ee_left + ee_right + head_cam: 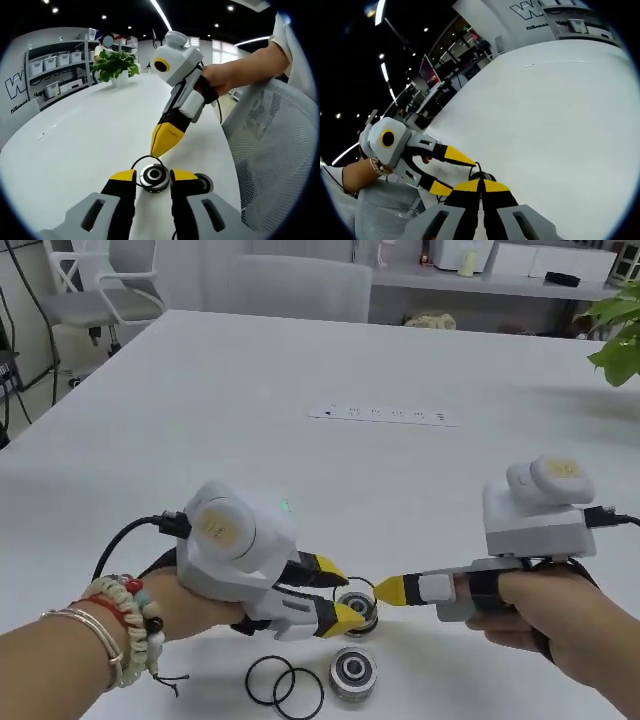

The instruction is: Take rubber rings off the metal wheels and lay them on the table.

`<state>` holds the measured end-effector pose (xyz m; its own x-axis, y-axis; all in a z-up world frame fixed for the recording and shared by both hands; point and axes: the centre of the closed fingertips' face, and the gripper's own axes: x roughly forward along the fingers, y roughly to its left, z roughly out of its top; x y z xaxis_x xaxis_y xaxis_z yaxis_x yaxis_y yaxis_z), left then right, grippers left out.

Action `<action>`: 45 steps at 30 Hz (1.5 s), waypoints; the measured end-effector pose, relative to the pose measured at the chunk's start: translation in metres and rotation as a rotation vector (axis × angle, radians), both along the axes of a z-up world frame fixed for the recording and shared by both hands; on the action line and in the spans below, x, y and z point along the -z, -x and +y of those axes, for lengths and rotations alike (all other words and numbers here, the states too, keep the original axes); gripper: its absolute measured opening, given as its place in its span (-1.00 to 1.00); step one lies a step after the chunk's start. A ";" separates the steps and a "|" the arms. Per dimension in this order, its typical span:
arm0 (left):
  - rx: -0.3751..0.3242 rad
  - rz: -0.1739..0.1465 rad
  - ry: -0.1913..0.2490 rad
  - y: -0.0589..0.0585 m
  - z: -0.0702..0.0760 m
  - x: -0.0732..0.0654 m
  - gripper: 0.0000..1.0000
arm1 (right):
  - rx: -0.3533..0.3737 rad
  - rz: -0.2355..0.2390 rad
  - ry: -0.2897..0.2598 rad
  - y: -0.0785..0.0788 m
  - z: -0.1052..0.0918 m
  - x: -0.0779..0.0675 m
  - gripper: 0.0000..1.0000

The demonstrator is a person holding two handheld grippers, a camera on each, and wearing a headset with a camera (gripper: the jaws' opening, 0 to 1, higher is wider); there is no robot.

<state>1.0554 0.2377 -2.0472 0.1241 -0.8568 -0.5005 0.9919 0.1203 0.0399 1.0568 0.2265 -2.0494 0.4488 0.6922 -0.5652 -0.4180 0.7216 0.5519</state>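
Rubber rings, two, already lie on the table beside a bare wheel. Left gripper clamps a second wheel just above the table; right gripper, jaws pinched together, grips its ring, half peeled and not yet laid down

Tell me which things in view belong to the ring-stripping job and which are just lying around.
Job: left gripper, right gripper, clamped wheel, its rubber ring, spare wheel, two loose rings.
Lying about: power strip, plant, office chair.
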 end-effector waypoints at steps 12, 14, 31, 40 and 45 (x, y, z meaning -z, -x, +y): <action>0.004 -0.025 -0.001 -0.003 0.006 -0.014 -0.26 | 0.012 -0.019 -0.005 -0.004 -0.003 -0.005 -1.00; 0.006 -0.021 0.008 -0.003 0.006 -0.020 -0.19 | 0.014 -0.021 -0.006 -0.004 -0.004 -0.006 -1.00; 0.058 -0.009 0.011 0.014 0.012 -0.049 0.32 | 0.033 -0.059 -0.026 -0.007 -0.007 -0.022 -1.00; 0.047 -0.022 0.009 0.022 0.028 -0.066 0.56 | 0.033 -0.081 -0.038 -0.009 -0.008 -0.030 -1.00; 0.013 -0.044 0.017 0.022 0.046 -0.077 0.61 | 0.032 -0.096 -0.043 -0.010 -0.007 -0.034 -1.00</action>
